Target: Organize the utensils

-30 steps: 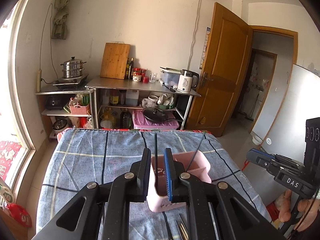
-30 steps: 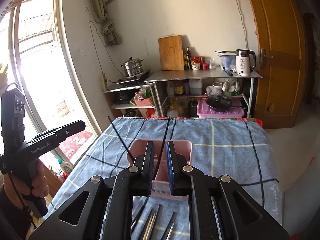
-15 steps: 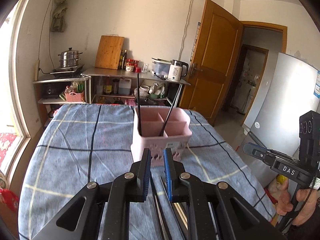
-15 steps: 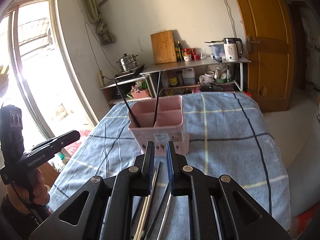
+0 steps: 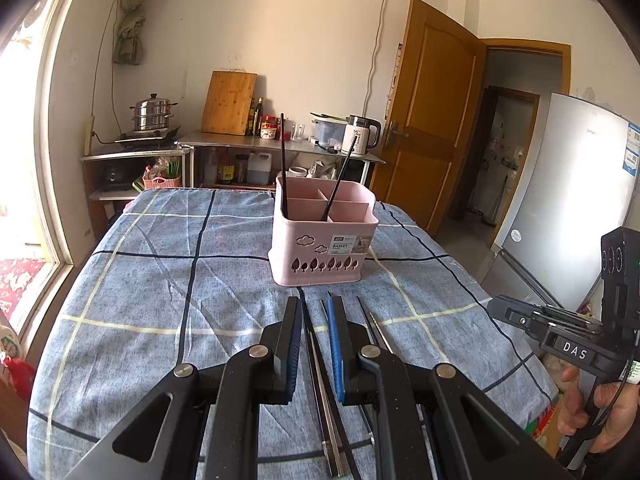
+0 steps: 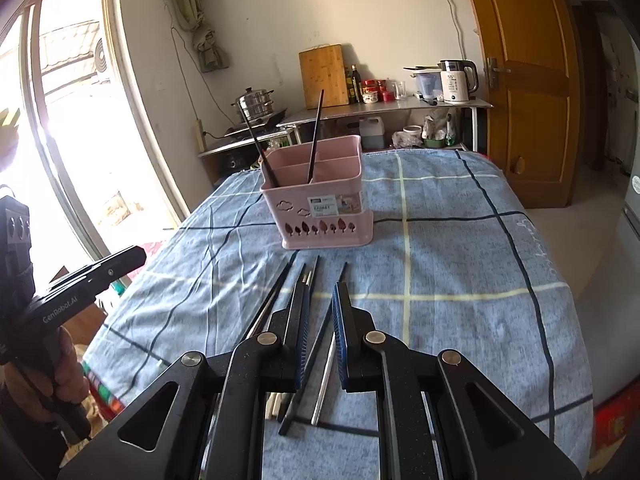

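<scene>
Left wrist view, progress: two dark chopsticks [image 5: 282, 164] stand in the pink basket [image 5: 322, 246] at frame centre, in separate compartments; the loose chopsticks [image 5: 320, 364] lie flat on the blue checked cloth [image 5: 160, 280], lower centre, not yet sorted. By my reading the task is barely begun.

Left wrist view, grip: the left gripper [image 5: 314, 312] hovers over the loose chopsticks, jaws slightly parted, holding nothing.

Left wrist view, room: bare cloth lies between basket and fingertips; the table edge falls away at lower right, where the right gripper's body shows.

Right wrist view, progress: the same basket [image 6: 320, 196] sits upper centre with its two sticks leaning left; the loose ones [image 6: 280, 300] fan out below it, black and metal together.

Right wrist view, grip: the right gripper [image 6: 320, 300] hangs over the fan, jaws narrowly apart and empty.

Right wrist view, room: wide bare cloth fills the right half; the left edge is near, beside the left gripper's handle at lower left.
</scene>
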The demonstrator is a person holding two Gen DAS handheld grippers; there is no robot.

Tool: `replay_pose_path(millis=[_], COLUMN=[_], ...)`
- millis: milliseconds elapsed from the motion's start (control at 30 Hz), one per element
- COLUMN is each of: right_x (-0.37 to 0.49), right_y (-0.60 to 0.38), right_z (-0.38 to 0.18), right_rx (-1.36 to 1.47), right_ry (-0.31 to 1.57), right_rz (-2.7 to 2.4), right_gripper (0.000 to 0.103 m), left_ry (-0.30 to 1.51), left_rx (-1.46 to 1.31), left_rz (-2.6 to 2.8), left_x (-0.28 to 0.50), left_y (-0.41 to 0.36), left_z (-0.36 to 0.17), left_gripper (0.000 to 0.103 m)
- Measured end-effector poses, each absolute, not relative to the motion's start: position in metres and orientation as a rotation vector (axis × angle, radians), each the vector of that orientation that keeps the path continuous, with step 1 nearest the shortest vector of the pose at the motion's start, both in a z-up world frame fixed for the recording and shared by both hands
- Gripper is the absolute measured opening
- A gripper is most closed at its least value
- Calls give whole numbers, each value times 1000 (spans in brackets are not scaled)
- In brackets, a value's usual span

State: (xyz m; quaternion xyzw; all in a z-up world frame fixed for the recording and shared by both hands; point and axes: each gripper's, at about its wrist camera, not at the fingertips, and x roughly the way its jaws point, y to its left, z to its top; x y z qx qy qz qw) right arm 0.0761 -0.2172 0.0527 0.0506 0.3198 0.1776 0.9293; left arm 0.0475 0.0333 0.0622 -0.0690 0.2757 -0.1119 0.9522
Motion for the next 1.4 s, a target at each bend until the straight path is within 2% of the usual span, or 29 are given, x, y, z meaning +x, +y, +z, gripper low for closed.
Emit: replay_pose_path(millis=[267,333,433,867,1400], right_x=[69,71,76,119,198], right_y=[-210,-209,-206,-192,-173], right_z=[42,39,33,8,-31], right_rx=[80,83,81,72,49], right_ry=[664,674,692,761,870], right_rz=[365,367,370,364,357], right_gripper=[12,12,12,12,12], left_ry=[593,607,628,728,953], left_rx=[-122,-119,-131,-105,-105], left_rz=[-241,-236,-233,-236,-295], left_x=[41,46,53,122,226], left_y=[27,27,28,20,1], left_z=[48,42,34,-1,-64], left_gripper=[14,22,25,25,25])
